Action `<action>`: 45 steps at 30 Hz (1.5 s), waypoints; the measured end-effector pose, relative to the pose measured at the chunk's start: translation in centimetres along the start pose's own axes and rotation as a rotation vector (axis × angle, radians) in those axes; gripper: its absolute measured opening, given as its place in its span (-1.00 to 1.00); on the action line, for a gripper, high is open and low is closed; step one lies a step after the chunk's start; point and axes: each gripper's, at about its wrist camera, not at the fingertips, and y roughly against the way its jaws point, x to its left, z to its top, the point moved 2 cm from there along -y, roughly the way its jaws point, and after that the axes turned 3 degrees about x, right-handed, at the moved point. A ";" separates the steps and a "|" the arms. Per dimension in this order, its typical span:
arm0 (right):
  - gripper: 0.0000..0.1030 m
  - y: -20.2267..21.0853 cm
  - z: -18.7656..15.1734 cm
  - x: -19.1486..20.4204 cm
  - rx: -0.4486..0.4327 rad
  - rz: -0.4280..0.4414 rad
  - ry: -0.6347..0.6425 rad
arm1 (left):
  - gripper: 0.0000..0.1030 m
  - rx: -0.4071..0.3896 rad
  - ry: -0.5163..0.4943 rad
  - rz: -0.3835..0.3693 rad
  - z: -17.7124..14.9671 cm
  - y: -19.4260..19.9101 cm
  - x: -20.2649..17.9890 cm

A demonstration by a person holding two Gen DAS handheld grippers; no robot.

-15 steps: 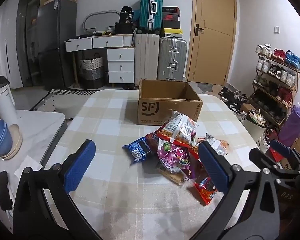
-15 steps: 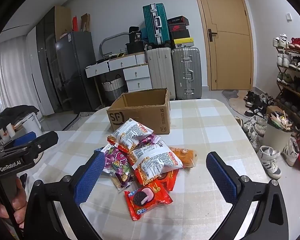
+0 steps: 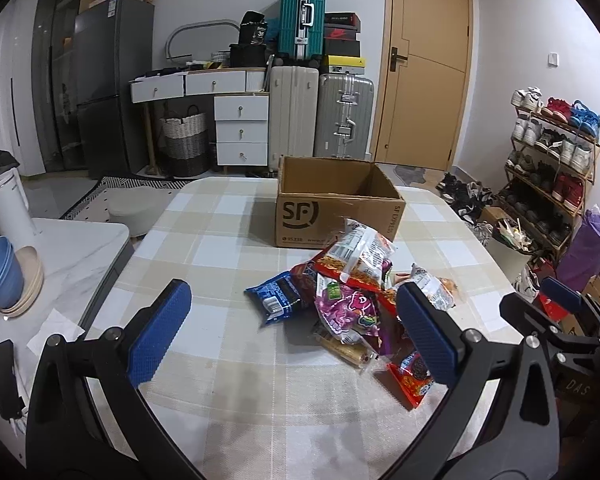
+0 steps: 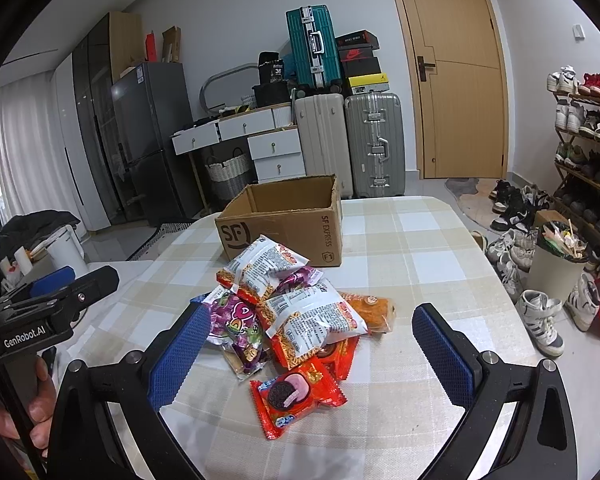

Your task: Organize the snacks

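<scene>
On the table: checked table top (image 4: pixel 420 248) carries everything; nothing is in hand.
Box: open cardboard box (image 4: pixel 284 232) stands at the far side, flaps up, its inside looking bare from here; just beyond the snacks.
Snack pile: heap of packets (image 4: pixel 296 308) lies between box and grippers, leaning on one another.
Noodle bags: two white-and-red bags (image 4: pixel 312 316) top the heap, long axes slanting toward the box.
Purple bag: purple packet (image 3: pixel 348 312) on the pile's left flank.
Blue packet: blue packet (image 3: pixel 278 298) sits at the left edge, nearest the left gripper (image 3: pixel 296 340), ahead of its jaws and a little right of centre.
Red cookie packet: red cookie packet (image 4: pixel 296 392) lies nearest, between the right gripper's (image 4: pixel 312 352) fingers in view, long axis across the jaw gap.
Jaws: both spread fully wide, empty, tilted down at the table.
Nearer hand: right, judged best placed for the cookie packet.
</scene>
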 end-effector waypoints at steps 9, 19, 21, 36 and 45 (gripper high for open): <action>0.99 0.0 0.2 0.1 -0.006 -0.008 0.004 | 0.99 0.008 -0.012 -0.053 -0.3 0.2 -0.4; 0.99 0.4 0.3 0.0 -0.023 0.004 -0.005 | 0.99 0.012 -0.009 -0.052 -0.3 0.0 -0.7; 0.99 0.4 0.2 0.0 -0.022 0.003 -0.002 | 0.99 0.014 -0.007 -0.050 -0.4 0.0 -0.7; 0.99 0.1 -0.3 -0.1 0.001 0.061 -0.007 | 0.99 0.045 0.000 -0.041 -0.4 -1.2 -0.1; 0.99 -0.4 -0.3 -0.4 0.005 0.072 -0.010 | 0.99 0.058 -0.007 -0.042 -0.5 -1.9 -0.3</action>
